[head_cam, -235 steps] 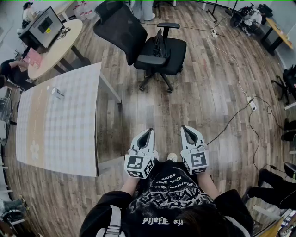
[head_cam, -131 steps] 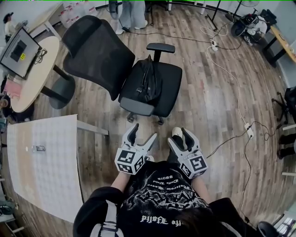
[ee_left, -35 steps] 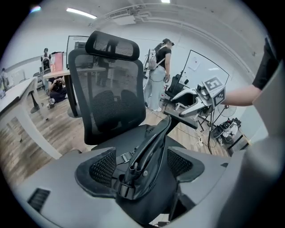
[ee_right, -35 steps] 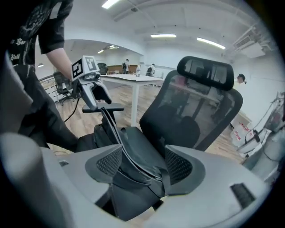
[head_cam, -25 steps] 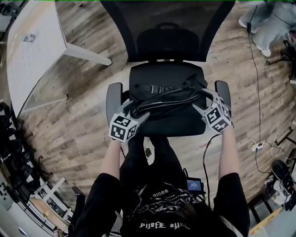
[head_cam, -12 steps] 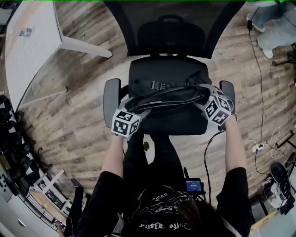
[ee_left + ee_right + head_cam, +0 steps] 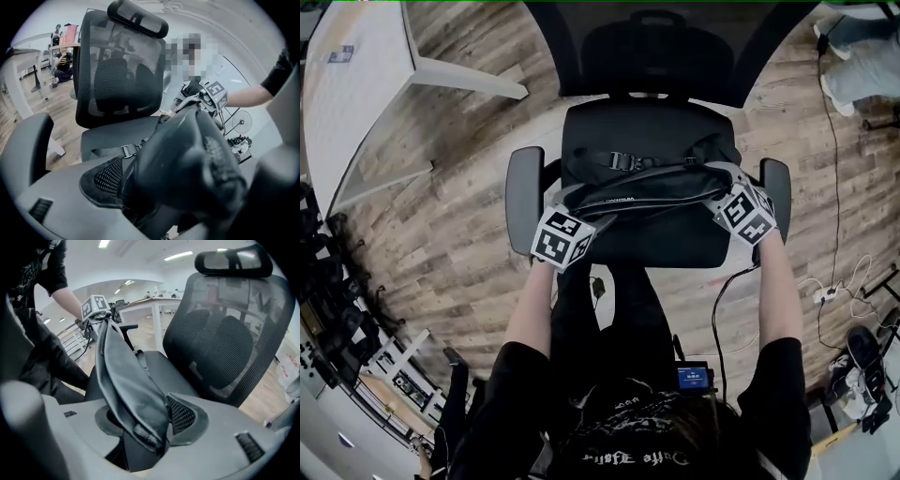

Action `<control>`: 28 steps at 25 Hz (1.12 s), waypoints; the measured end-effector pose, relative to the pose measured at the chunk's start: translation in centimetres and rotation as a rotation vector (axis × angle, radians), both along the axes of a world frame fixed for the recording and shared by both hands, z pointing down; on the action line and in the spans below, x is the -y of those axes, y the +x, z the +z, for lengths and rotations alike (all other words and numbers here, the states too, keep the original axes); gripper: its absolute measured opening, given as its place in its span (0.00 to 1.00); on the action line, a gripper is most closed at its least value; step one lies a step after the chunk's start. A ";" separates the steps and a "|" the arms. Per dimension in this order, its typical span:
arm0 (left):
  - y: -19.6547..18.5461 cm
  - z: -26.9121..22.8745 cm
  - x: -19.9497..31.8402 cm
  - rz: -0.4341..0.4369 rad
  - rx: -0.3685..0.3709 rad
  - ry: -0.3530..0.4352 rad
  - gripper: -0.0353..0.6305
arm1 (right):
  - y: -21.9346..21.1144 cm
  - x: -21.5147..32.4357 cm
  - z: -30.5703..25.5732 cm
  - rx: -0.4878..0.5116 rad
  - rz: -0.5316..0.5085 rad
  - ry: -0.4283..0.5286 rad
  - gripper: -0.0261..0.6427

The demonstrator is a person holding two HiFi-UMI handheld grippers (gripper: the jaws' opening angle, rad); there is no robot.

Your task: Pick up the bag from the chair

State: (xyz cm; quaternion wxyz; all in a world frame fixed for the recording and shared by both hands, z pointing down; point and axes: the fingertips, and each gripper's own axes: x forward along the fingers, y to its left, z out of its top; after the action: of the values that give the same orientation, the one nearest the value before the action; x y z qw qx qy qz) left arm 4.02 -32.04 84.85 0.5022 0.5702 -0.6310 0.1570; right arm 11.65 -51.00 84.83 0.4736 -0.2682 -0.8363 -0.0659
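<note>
Since a second ago both grippers have sunk onto the bag's (image 7: 652, 183) ends. My right gripper's (image 7: 719, 190) jaws have just been closing and now pinch its smooth, folded dark end. My left gripper's (image 7: 578, 203) jaws clamp the bulging other end, one jaw a blur. The bag lies across the black chair (image 7: 523, 187) seat. Its mesh backrest (image 7: 117, 70) stands at 12 o'clock on a plank floor (image 7: 441, 206), and a white worktop (image 7: 356, 94) at 10 o'clock is cut off.
</note>
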 end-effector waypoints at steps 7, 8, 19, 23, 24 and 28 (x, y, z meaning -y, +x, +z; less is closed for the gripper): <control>0.1 0.4 0.6 -0.012 0.026 0.041 0.37 | -0.1 -0.2 0.1 0.020 0.081 -0.037 0.34; 0.4 0.3 0.5 -0.010 0.025 0.044 0.34 | 0.1 -0.3 -0.1 0.011 0.093 -0.050 0.33; 2.8 -2.9 -0.6 0.012 -0.057 0.043 0.23 | 3.7 -2.7 -2.9 -0.078 0.210 -0.221 0.28; 3.0 -4.0 -1.8 0.006 -0.062 0.032 0.22 | 4.5 -4.0 -4.0 -0.081 0.264 -0.234 0.28; 3.0 -4.3 -2.1 0.006 -0.064 0.031 0.22 | 4.6 -4.4 -4.3 -0.079 0.277 -0.236 0.28; 3.1 -6.7 -3.3 0.038 -0.053 0.031 0.22 | 5.2 -5.9 -6.4 -0.066 0.325 -0.252 0.28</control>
State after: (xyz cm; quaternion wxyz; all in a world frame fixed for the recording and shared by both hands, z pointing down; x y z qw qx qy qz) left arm 7.12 -28.74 78.11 0.5068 0.5935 -0.6090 0.1415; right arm 16.85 -45.12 78.44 0.4678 -0.1890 -0.8542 0.1253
